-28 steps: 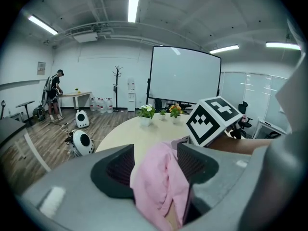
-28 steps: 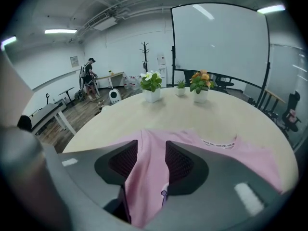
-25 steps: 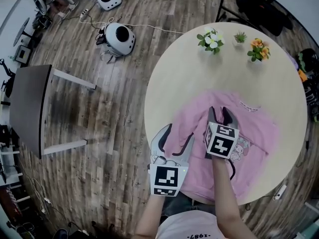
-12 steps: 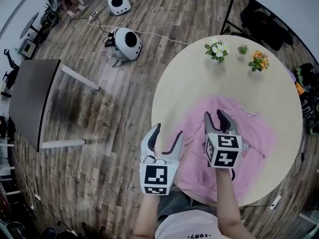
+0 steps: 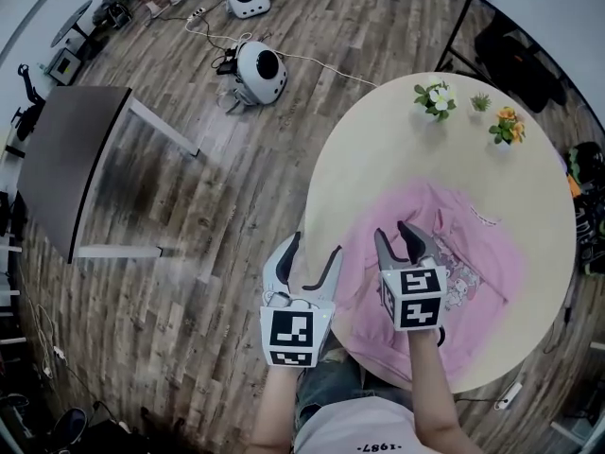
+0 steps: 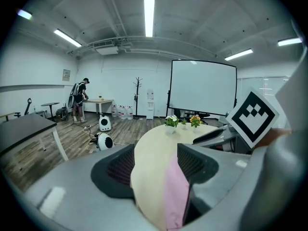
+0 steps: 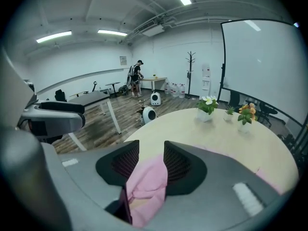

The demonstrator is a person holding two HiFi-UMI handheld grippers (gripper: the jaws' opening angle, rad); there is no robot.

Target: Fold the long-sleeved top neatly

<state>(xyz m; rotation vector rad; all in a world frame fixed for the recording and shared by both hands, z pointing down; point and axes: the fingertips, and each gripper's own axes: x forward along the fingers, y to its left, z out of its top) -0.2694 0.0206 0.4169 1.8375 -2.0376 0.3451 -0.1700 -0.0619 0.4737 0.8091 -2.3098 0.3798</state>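
A pink long-sleeved top (image 5: pixel 473 282) with a cartoon print lies spread on the near half of a round beige table (image 5: pixel 378 159). My right gripper (image 5: pixel 397 241) is over the top's left part. In the right gripper view its jaws are close together, with a bunched fold of the pink top (image 7: pixel 144 182) pinched between them. My left gripper (image 5: pixel 310 253) hovers at the table's left rim, just left of the top. Its jaws stand wide apart with nothing between them; the top's edge (image 6: pixel 174 191) shows below them.
Three small flower pots (image 5: pixel 436 97) (image 5: pixel 481 102) (image 5: pixel 508 126) stand at the table's far edge. On the wooden floor to the left are a round white device (image 5: pixel 260 72) with cables and a dark rectangular table (image 5: pixel 57 159). A person (image 6: pixel 79 100) stands far off.
Both grippers have drawn back toward me and to the left. The right one brought a fold of the top with it. The left one has gone from over the sleeve to the table's rim.
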